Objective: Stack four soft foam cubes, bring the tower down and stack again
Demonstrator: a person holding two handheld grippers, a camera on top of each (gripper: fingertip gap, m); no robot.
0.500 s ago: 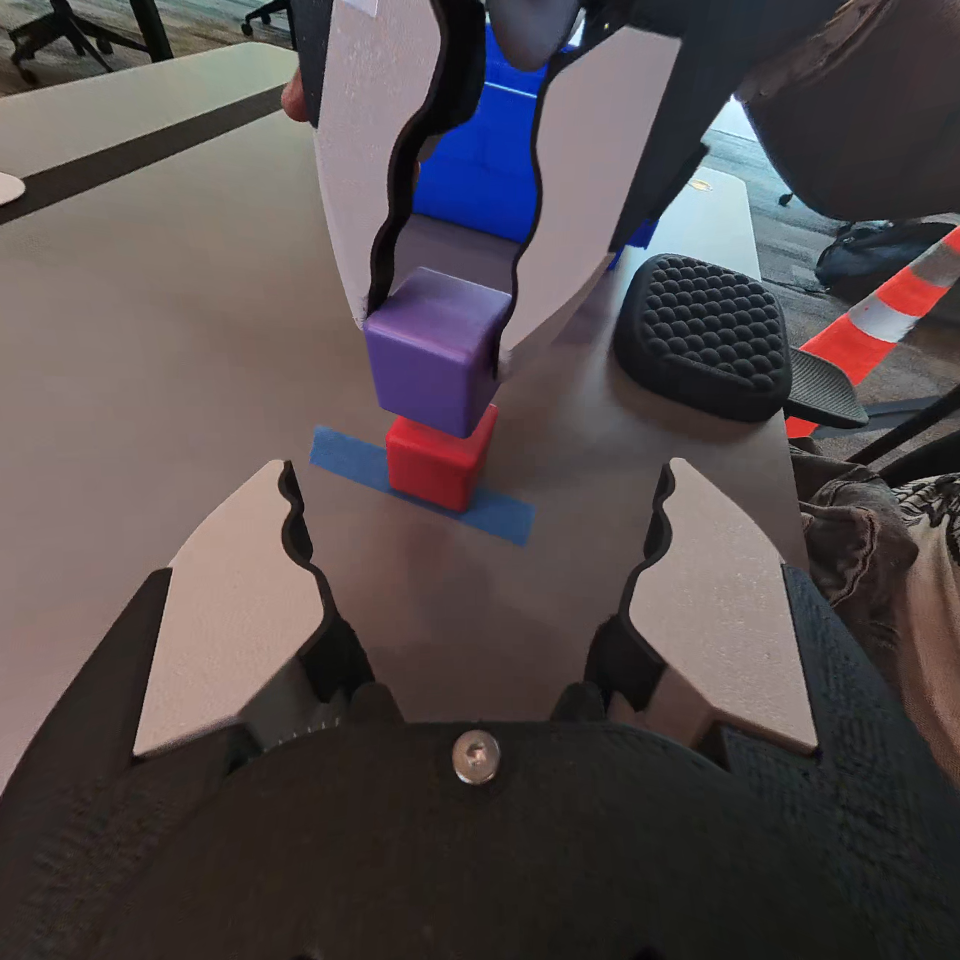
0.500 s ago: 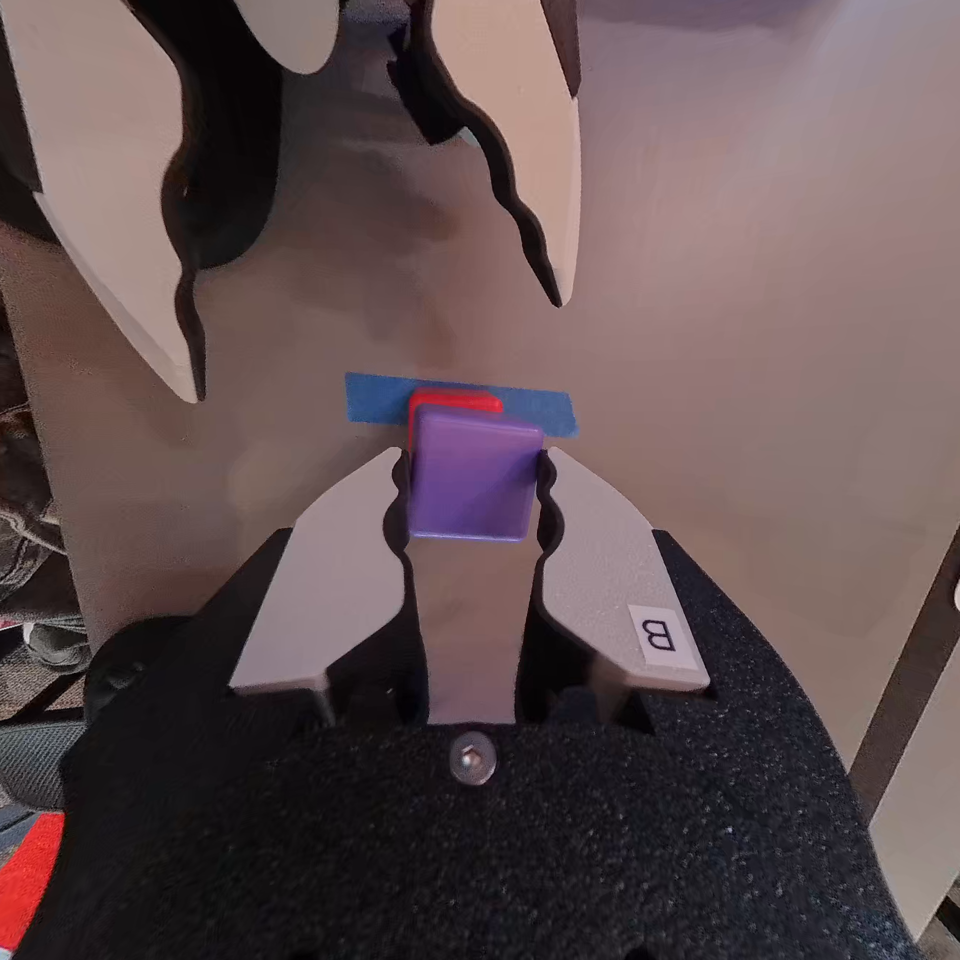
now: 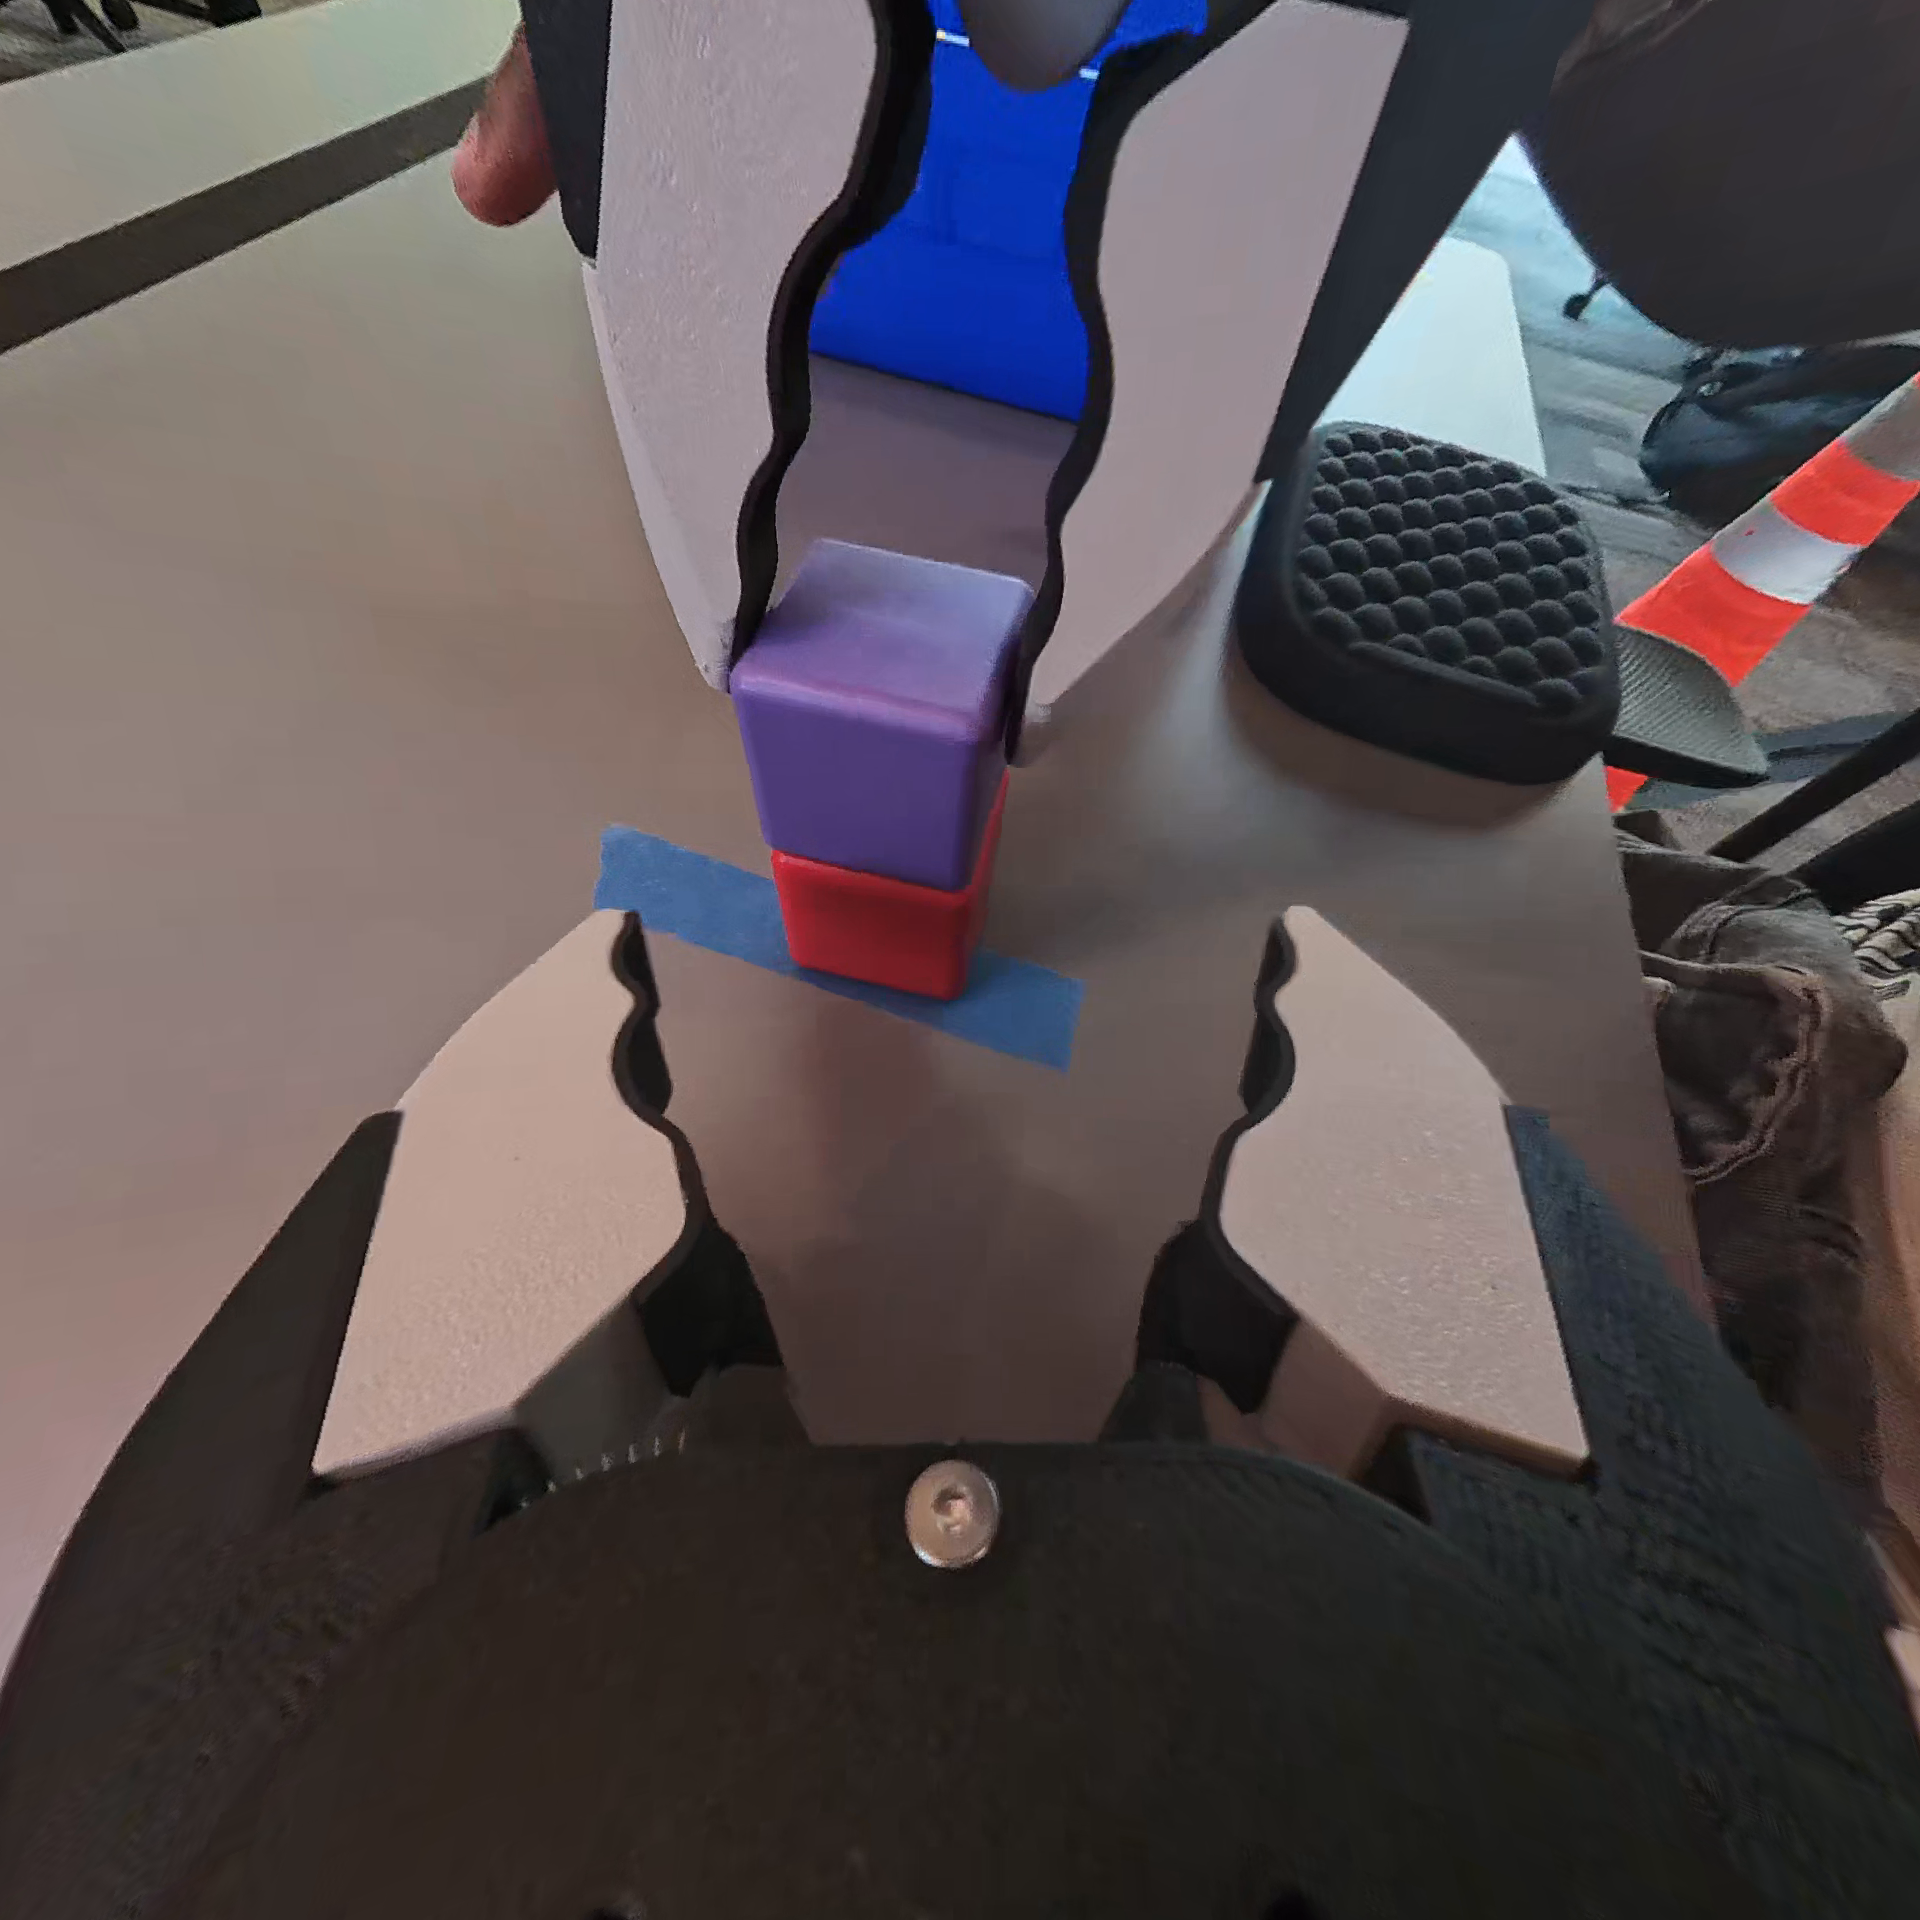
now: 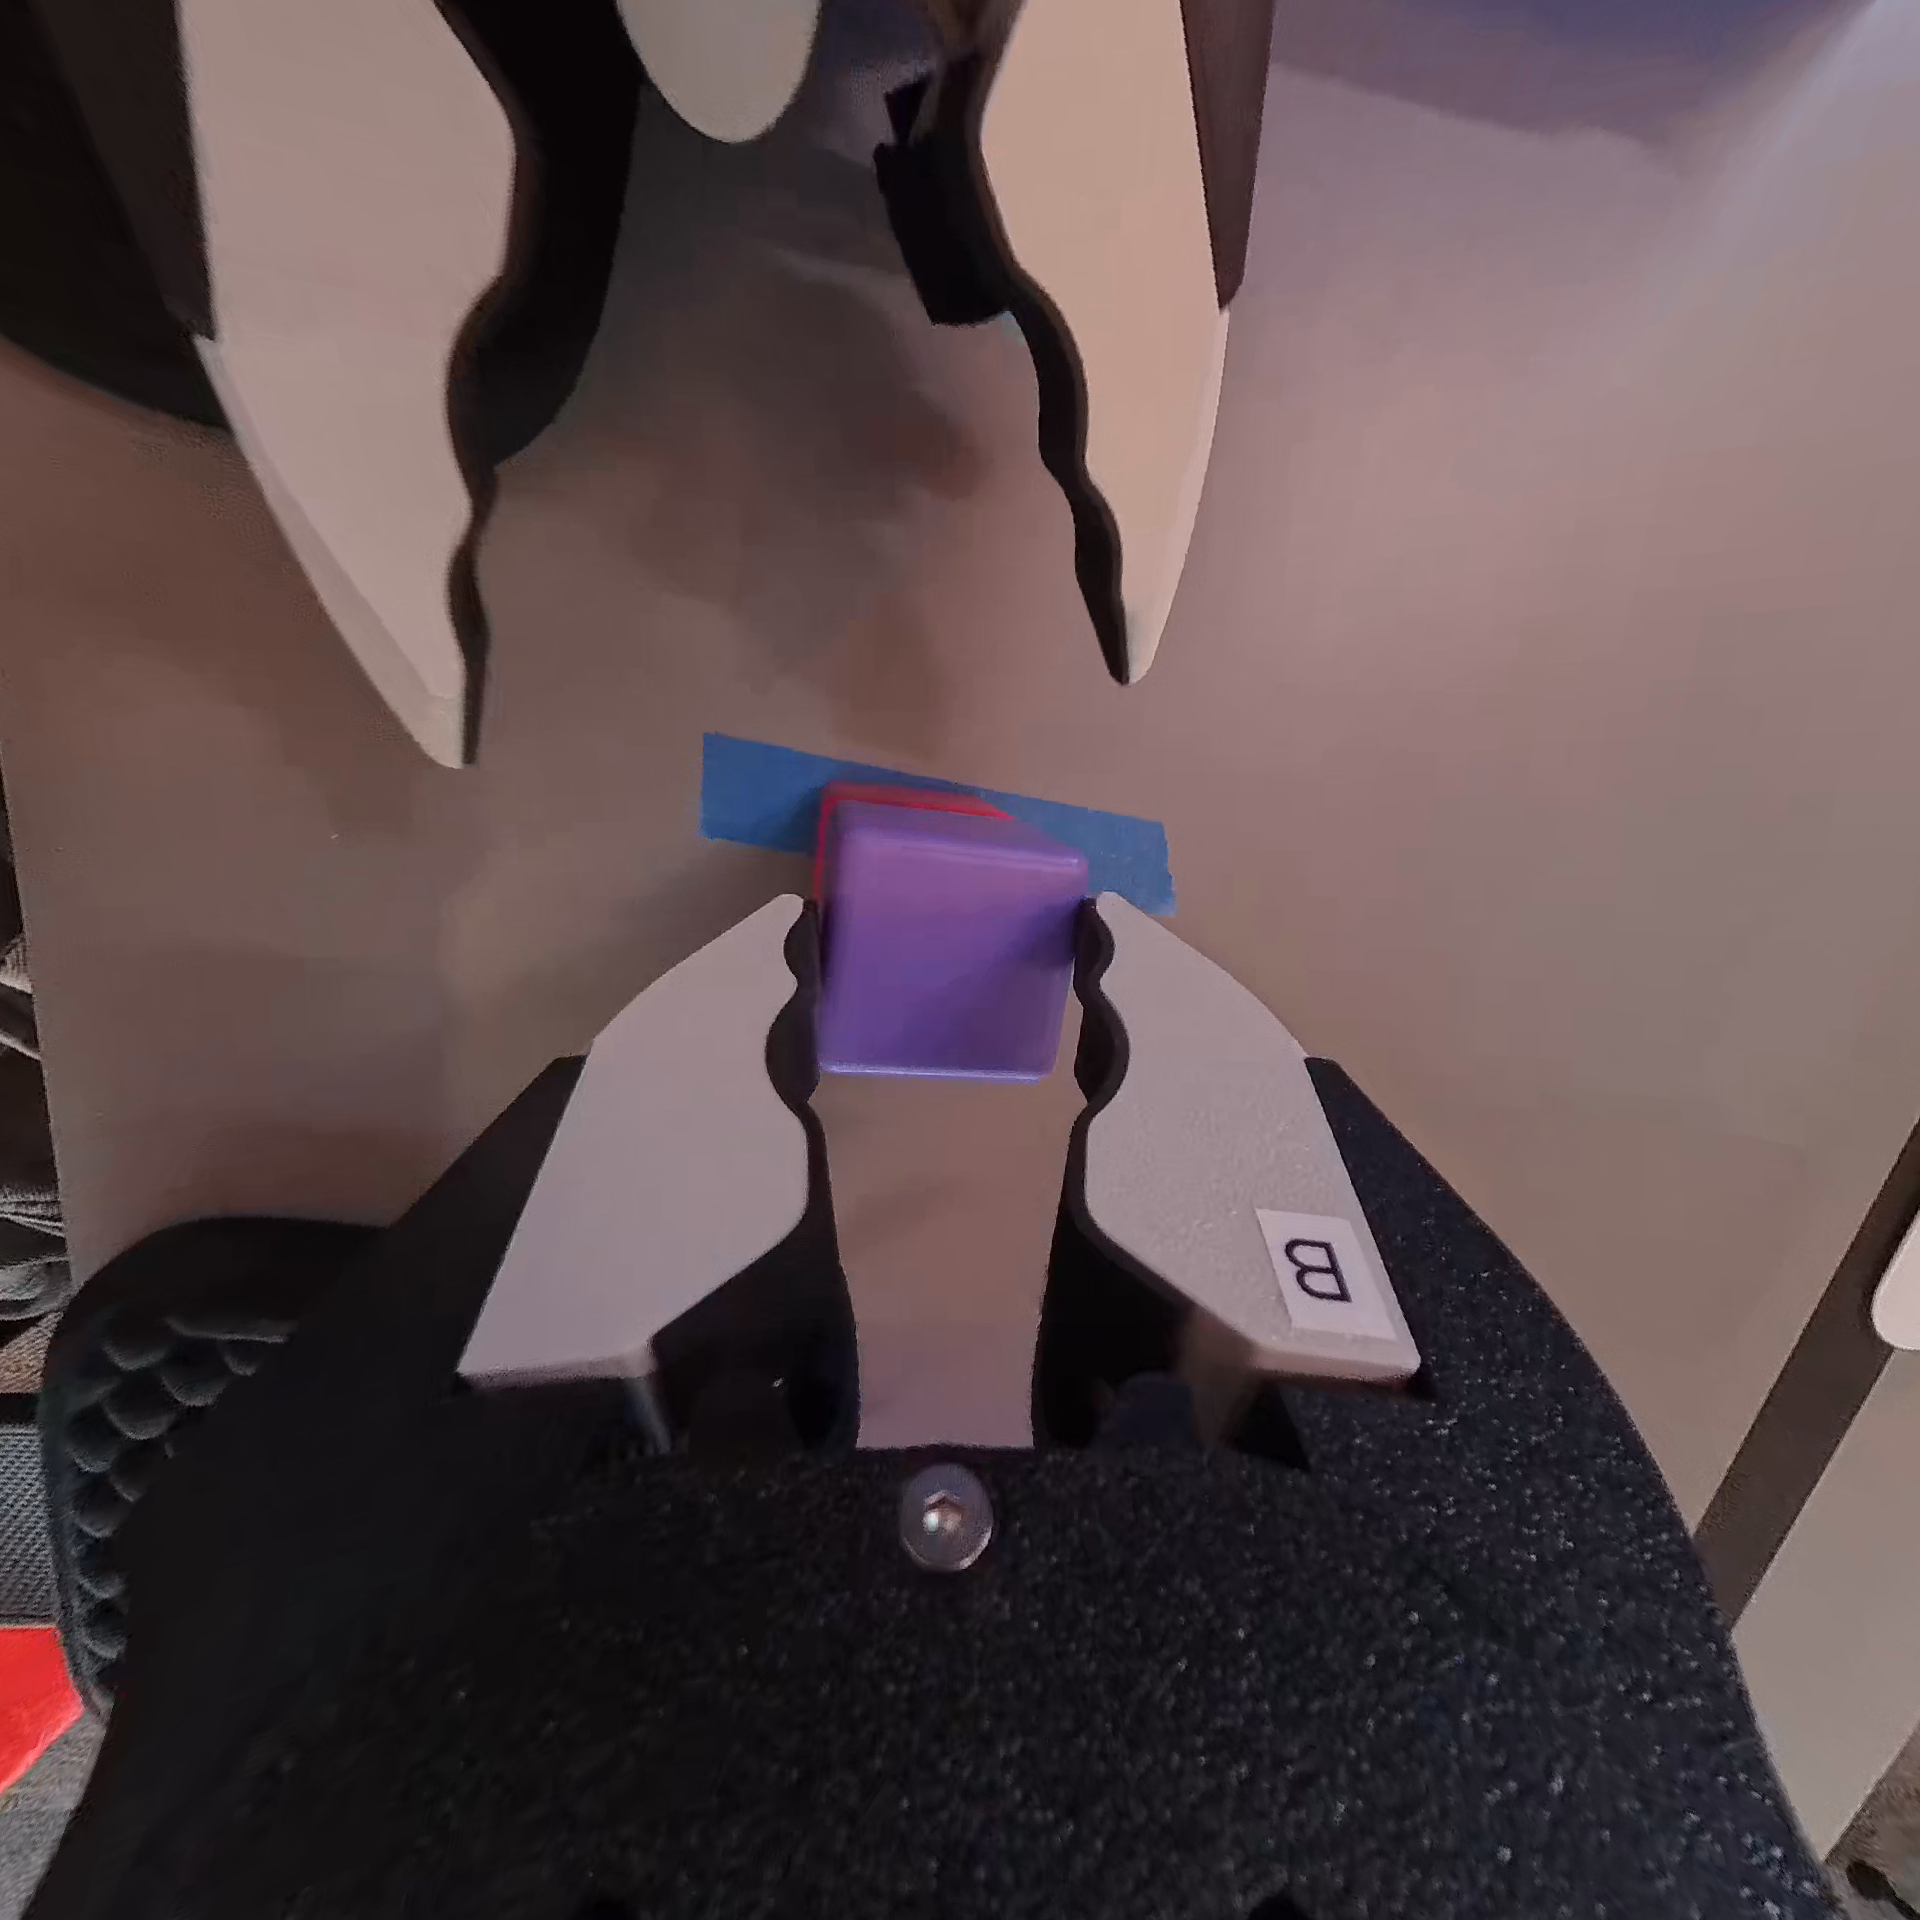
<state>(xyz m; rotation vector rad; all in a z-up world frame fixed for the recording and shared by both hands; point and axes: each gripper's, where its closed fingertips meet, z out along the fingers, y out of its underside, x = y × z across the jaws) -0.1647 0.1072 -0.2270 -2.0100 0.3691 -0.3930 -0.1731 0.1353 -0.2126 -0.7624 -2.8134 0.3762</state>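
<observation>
We see a purple cube [image 3: 873, 727] over a red cube [image 3: 883, 925], blue tape [image 3: 707, 904], a grey desk [image 3: 260, 623].

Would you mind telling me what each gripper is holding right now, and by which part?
The right gripper grips the purple cube by its two opposite side faces, seated on the red cube. The left gripper is open, holding nothing.

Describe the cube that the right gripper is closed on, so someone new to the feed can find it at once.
Start at the strip of blue tape stuck across the grey table. A red cube sits on that tape, and the purple cube rests on top of it, pinched between the right gripper. It is the only purple block and the upper of the two.
</observation>
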